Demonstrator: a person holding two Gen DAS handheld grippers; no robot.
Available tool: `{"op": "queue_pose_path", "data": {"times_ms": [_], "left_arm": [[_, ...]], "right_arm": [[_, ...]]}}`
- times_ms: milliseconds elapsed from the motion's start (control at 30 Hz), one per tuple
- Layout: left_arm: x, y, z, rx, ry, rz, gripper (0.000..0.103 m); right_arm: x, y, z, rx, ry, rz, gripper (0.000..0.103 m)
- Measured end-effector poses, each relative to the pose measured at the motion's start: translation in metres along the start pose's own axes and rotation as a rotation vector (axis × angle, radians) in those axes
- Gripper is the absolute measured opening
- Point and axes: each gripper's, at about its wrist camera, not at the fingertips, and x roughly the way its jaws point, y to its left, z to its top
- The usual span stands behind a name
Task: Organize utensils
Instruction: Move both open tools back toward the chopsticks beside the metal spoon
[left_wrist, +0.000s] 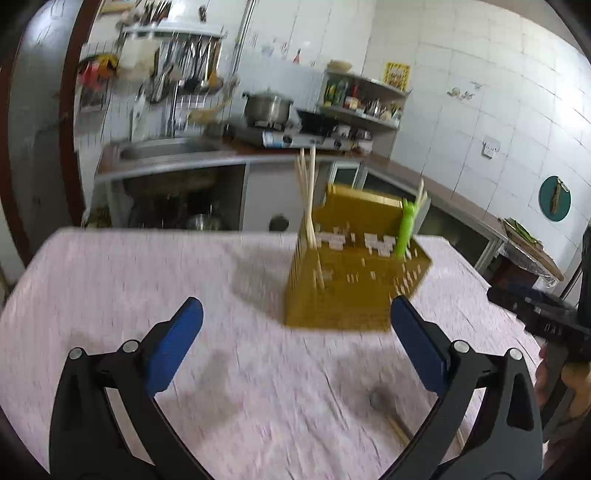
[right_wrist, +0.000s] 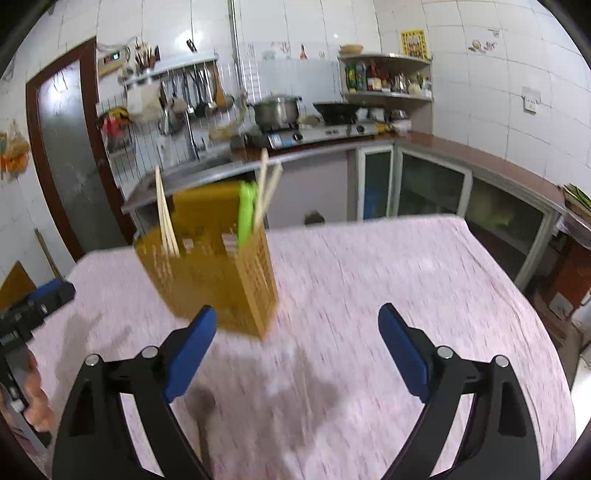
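Observation:
A yellow slotted utensil holder (left_wrist: 351, 280) stands on the pink tablecloth (left_wrist: 147, 280). It holds wooden chopsticks (left_wrist: 306, 195) at its left end and a green-handled utensil (left_wrist: 406, 229) with more chopsticks at its right end. My left gripper (left_wrist: 295, 332) is open and empty, just in front of the holder. A dark spoon-like utensil (left_wrist: 380, 400) with a wooden handle lies on the cloth near its right finger. In the right wrist view the holder (right_wrist: 214, 273) stands ahead to the left, and my right gripper (right_wrist: 297, 343) is open and empty. A dark utensil (right_wrist: 203, 410) lies by its left finger.
The other hand-held gripper shows at the right edge of the left wrist view (left_wrist: 546, 321) and at the left edge of the right wrist view (right_wrist: 26, 314). Behind the table are a sink counter (left_wrist: 173, 151), a stove with a pot (left_wrist: 267, 107) and wall shelves (right_wrist: 384, 81).

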Motion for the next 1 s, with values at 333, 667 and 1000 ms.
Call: {"op": "queue_pose_path", "data": {"times_ms": [333, 667, 1000], "left_arm": [[-0.022, -0.023, -0.072, 0.052, 0.09, -0.063, 0.098], [-0.028, -0.042, -0.112, 0.144, 0.218, -0.116, 0.098], [-0.013, -0.033, -0.132, 0.106, 0.318, -0.114, 0.098]], "right_arm": [[-0.016, -0.018, -0.086, 0.014, 0.144, -0.057, 0.088], [-0.027, -0.019, -0.114, 0.026, 0.179, -0.113, 0.088], [-0.023, -0.009, -0.131, 0.003, 0.223, -0.113, 0.088]]}}
